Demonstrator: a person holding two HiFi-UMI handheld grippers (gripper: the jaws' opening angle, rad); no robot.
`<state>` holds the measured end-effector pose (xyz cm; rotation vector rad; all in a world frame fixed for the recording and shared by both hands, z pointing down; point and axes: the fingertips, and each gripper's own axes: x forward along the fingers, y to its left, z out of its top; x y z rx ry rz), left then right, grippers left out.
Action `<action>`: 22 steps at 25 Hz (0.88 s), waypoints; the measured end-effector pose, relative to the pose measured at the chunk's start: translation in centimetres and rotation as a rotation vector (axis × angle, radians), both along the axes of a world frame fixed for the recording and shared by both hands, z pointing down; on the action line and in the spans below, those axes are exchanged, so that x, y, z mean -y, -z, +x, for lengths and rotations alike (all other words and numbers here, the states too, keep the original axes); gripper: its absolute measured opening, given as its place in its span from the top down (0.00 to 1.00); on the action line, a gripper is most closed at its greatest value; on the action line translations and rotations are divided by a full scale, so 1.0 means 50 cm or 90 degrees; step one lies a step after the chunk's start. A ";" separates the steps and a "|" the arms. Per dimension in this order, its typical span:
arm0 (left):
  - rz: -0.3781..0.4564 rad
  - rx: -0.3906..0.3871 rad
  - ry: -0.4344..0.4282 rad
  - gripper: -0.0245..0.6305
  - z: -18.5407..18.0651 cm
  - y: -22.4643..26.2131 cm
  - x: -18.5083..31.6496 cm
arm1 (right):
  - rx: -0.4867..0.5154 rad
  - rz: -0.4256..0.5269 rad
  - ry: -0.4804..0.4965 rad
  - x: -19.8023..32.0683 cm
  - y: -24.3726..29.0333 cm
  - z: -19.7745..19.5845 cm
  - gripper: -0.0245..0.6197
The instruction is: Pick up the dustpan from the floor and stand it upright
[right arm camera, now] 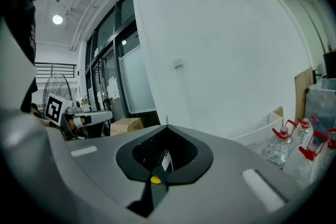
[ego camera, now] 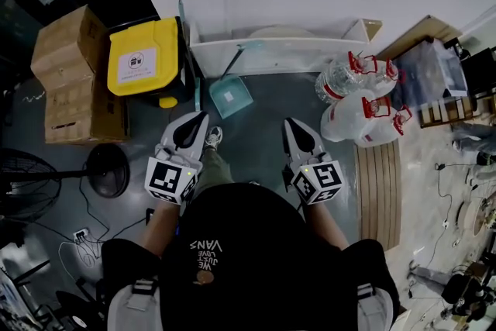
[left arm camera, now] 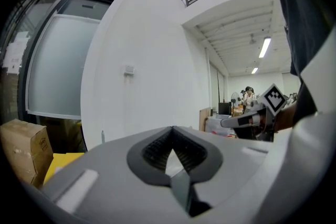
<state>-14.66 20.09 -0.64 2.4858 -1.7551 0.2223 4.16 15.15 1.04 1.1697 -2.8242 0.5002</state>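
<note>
Left gripper (ego camera: 200, 120) sat left of centre in the head view, jaws together with nothing between them. The teal dustpan (ego camera: 229, 98) lay on the floor (ego camera: 267, 108) just above and slightly right of it, pan end toward the person and handle running up-frame to the white ledge (ego camera: 310, 54). Right gripper (ego camera: 291, 126), jaws likewise together and empty, sat farther off to the right; judged the left the nearer hand.
</note>
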 end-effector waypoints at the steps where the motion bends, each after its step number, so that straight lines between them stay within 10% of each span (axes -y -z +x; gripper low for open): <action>1: 0.002 -0.002 0.000 0.88 0.002 -0.001 -0.003 | -0.001 0.000 -0.001 -0.003 0.000 0.002 0.96; 22: 0.023 0.037 0.006 0.88 -0.002 0.003 -0.004 | -0.009 0.008 -0.006 -0.014 0.005 -0.001 0.96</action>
